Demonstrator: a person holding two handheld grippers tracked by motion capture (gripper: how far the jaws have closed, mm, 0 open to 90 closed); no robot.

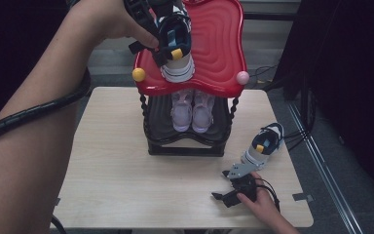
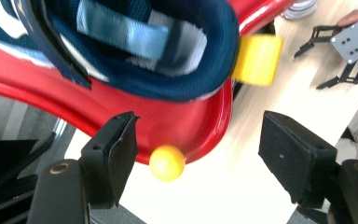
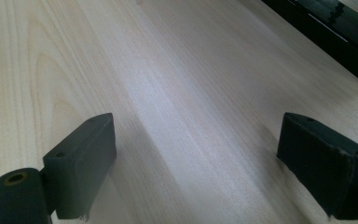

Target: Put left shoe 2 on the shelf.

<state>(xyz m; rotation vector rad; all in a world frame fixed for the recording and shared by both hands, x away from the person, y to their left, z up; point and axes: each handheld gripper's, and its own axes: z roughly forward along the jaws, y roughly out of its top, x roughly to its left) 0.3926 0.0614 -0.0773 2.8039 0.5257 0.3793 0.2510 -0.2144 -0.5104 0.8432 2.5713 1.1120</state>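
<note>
In the high view, the left tool (image 1: 151, 29) sits at the top centre of the frame, over the red top shelf (image 1: 219, 44) of a small shoe rack. A navy shoe (image 1: 177, 46) with a white sole and a yellow tab stands on that shelf, right beside the tool. In the left gripper view the tool's jaws stand wide apart with nothing between them; the shoe's (image 2: 140, 46) open collar fills the upper part of the frame, above the jaws and clear of them, and a yellow knob (image 2: 167, 162) on the shelf's rim (image 2: 186, 126) shows between the jaws, farther off.

The matching shoe (image 1: 264, 145) lies on the tabletop (image 1: 121, 165) at the lower right of the high view, to the right of the rack. The right tool (image 1: 233, 192) rests just below it, at the bottom of the frame, near but apart from the shoe. In the right gripper view its jaws are spread wide over bare tabletop (image 3: 168, 93), gripping nothing.

A pink pair (image 1: 192, 111) stands on the rack's black lower shelf (image 1: 185, 141).
</note>
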